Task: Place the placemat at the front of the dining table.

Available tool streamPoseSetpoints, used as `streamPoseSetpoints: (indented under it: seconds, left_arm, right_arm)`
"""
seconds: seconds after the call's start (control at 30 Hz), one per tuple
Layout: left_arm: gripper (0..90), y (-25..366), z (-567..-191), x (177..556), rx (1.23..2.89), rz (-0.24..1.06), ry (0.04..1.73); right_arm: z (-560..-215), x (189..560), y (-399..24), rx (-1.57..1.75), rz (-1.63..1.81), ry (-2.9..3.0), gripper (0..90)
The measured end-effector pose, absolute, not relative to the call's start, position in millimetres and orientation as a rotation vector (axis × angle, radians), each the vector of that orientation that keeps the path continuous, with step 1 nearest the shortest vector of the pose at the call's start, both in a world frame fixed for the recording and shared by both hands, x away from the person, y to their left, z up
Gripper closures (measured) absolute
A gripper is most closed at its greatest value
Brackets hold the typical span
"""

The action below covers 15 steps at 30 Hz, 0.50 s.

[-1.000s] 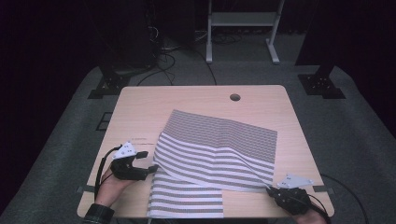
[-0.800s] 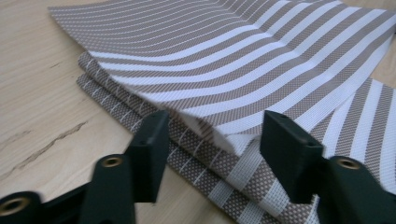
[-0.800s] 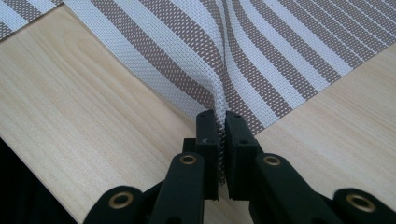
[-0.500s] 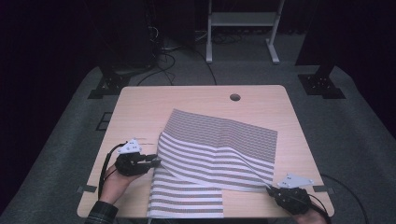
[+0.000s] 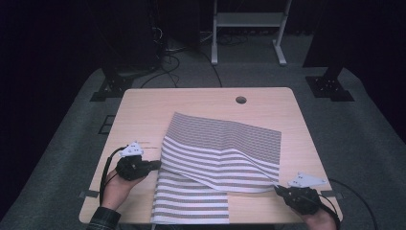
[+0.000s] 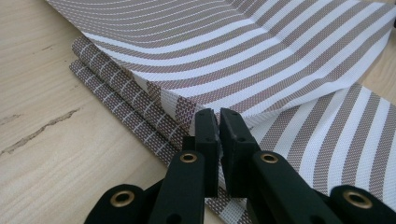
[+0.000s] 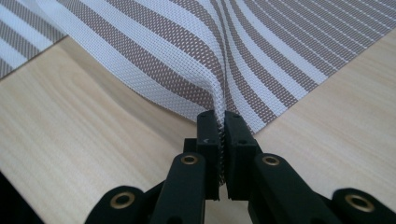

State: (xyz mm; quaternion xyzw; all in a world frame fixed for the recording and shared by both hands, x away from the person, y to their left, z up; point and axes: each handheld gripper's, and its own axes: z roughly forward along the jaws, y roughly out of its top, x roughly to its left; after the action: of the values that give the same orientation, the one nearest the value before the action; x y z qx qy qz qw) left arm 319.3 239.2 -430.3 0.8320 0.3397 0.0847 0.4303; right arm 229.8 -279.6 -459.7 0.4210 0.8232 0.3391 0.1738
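Observation:
A brown-and-white striped woven mat (image 5: 220, 148) lies across the wooden table (image 5: 143, 110). Its upper layer sits askew over a lower layer (image 5: 191, 201) that reaches the near edge. My left gripper (image 5: 155, 164) is at the upper layer's left edge. Its jaws have just been closing, and in the left gripper view the left gripper (image 6: 218, 119) is shut on the mat (image 6: 261, 56) at its folded corner. My right gripper (image 5: 277, 189) is at the near right corner. In the right gripper view the right gripper (image 7: 221, 119) pinches the mat (image 7: 196, 42) and lifts it into a small ridge.
A round cable hole (image 5: 241, 100) sits near the table's far edge. Beyond the table, a white stand (image 5: 246, 28) and loose cables (image 5: 167, 52) rest on the dark floor. Bare wood runs along the left side and far end.
The left gripper has shifted slightly toward the mat's left edge and its jaws have closed on it. The right gripper and the corner it holds have not moved.

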Motion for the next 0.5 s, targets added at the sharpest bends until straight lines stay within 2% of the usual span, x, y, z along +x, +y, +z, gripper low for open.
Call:
streamPoseSetpoints:
  seconds: [0.5]
  left_arm:
    - [86.6,244.0,-425.8,324.4,2.032,0.216,0.877]
  right_arm:
    - [-443.7,268.5,-281.0,1.171,1.051,2.275,86.2]
